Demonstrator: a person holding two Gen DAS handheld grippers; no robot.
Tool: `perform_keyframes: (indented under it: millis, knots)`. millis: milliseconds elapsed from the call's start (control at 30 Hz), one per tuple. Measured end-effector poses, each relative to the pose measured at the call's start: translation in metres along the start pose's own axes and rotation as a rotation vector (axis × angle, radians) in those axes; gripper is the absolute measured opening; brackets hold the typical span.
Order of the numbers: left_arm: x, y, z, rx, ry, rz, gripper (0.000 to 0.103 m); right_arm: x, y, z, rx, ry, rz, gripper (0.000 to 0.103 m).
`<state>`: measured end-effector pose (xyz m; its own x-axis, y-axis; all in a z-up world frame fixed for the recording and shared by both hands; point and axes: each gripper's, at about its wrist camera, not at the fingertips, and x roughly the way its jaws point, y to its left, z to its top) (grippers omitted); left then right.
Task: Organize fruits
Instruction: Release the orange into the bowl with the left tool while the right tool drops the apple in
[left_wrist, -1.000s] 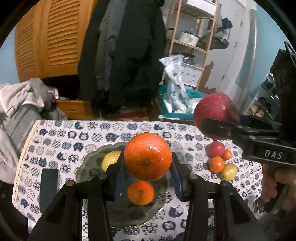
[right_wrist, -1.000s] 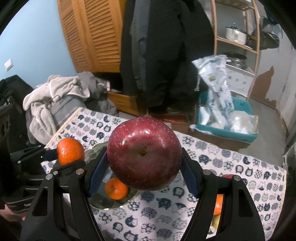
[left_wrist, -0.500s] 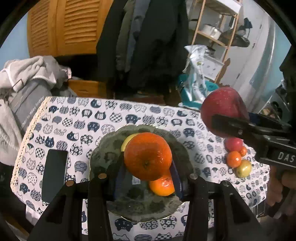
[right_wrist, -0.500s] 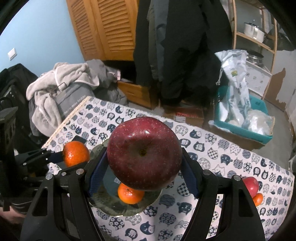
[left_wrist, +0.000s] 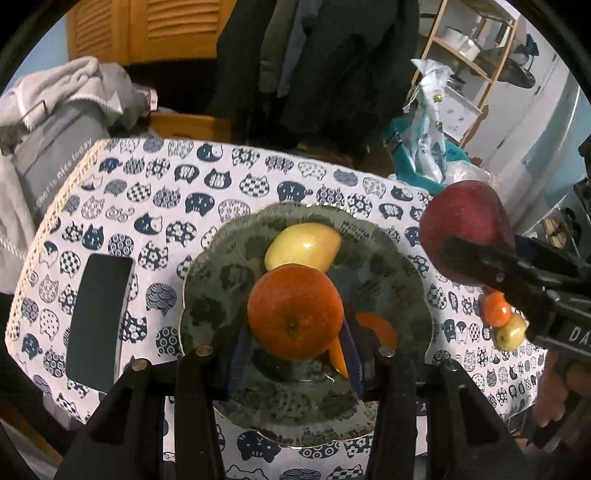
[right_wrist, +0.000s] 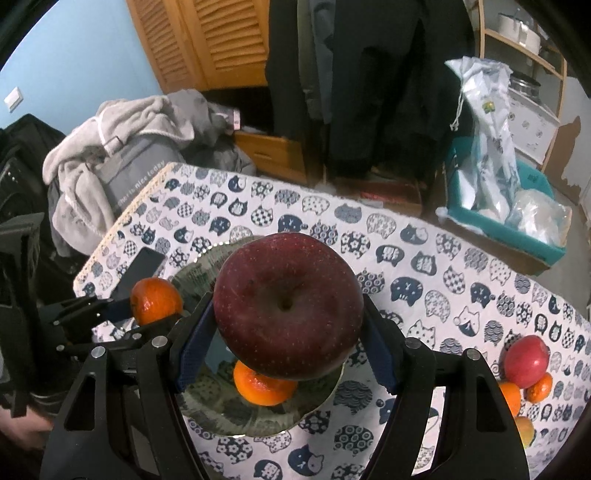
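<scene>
My left gripper (left_wrist: 293, 354) is shut on an orange (left_wrist: 294, 312) and holds it above the grey patterned plate (left_wrist: 207, 295). A yellow fruit (left_wrist: 303, 245) and a small orange (left_wrist: 376, 330) lie on the plate. My right gripper (right_wrist: 286, 349) is shut on a dark red apple (right_wrist: 288, 310) above the same plate (right_wrist: 207, 402), over a small orange (right_wrist: 264, 386). The apple also shows at right in the left wrist view (left_wrist: 465, 225). The left gripper's orange shows in the right wrist view (right_wrist: 155, 301).
A black phone (left_wrist: 98, 321) lies left of the plate on the cat-print tablecloth (left_wrist: 155, 192). A cluster of small fruits (right_wrist: 526, 369) sits at the table's right end. Clothes pile (right_wrist: 110, 166) beyond the left edge; a teal bin (right_wrist: 506, 218) behind.
Both grippers have moved forward and down over the plate with their fruits still held. The plate now fills more of both views.
</scene>
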<state>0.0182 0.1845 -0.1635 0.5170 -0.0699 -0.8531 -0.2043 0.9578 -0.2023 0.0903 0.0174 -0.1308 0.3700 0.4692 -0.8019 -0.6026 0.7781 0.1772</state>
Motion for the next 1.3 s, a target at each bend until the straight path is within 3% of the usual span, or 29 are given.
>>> perform_keyframes:
  millis: [667, 1033, 1300]
  knots:
    - [0.019, 0.0, -0.003, 0.022, 0.041, 0.042, 0.046, 0.091, -0.011, -0.026, 0.023, 0.171, -0.005, 0.074]
    - [0.027, 0.002, -0.004, 0.025, 0.056, 0.068, 0.049, 0.095, -0.014, -0.028, 0.041, 0.191, 0.024, 0.074]
    - [0.019, -0.003, -0.004, 0.037, 0.044, 0.077, 0.054, 0.078, -0.016, -0.029, 0.046, 0.159, 0.022, 0.075]
